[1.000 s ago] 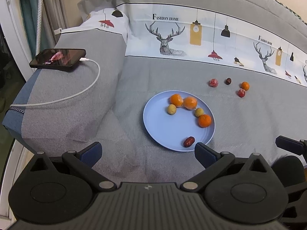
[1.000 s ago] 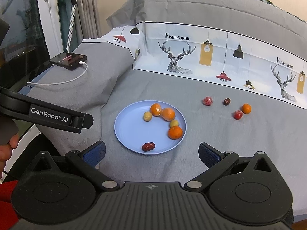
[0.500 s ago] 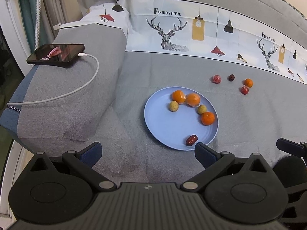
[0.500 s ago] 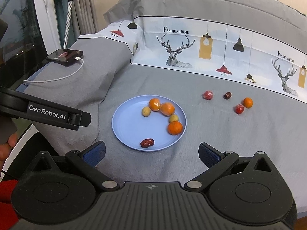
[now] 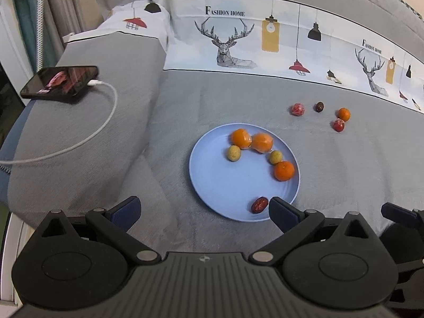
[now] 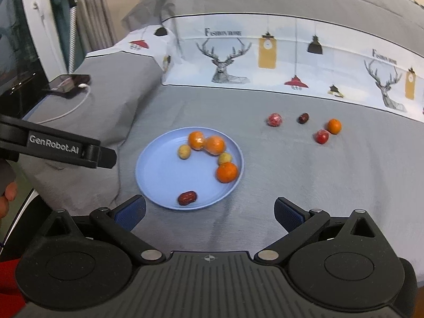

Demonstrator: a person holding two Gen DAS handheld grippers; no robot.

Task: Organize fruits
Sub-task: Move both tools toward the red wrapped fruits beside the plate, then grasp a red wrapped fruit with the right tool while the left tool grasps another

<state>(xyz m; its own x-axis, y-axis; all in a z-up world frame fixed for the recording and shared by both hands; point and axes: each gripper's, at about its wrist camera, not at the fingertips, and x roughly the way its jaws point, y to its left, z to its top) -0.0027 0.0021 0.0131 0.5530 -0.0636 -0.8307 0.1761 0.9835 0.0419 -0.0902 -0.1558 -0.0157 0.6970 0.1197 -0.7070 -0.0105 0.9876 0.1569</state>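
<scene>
Left view: the left gripper (image 5: 204,209) hangs wide open and empty over the plate's (image 5: 212,185) near rim, six fruits aboard. Right view: the right gripper (image 6: 209,210) gapes empty too; four loose fruits (image 6: 322,136) lie toward the bed's far right, so probably a long reach next.

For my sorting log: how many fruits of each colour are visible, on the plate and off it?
Orange: 4
Yellowish: 2
Red: 3
Dark brown: 1
Total: 10, six on the blue plate.
</scene>
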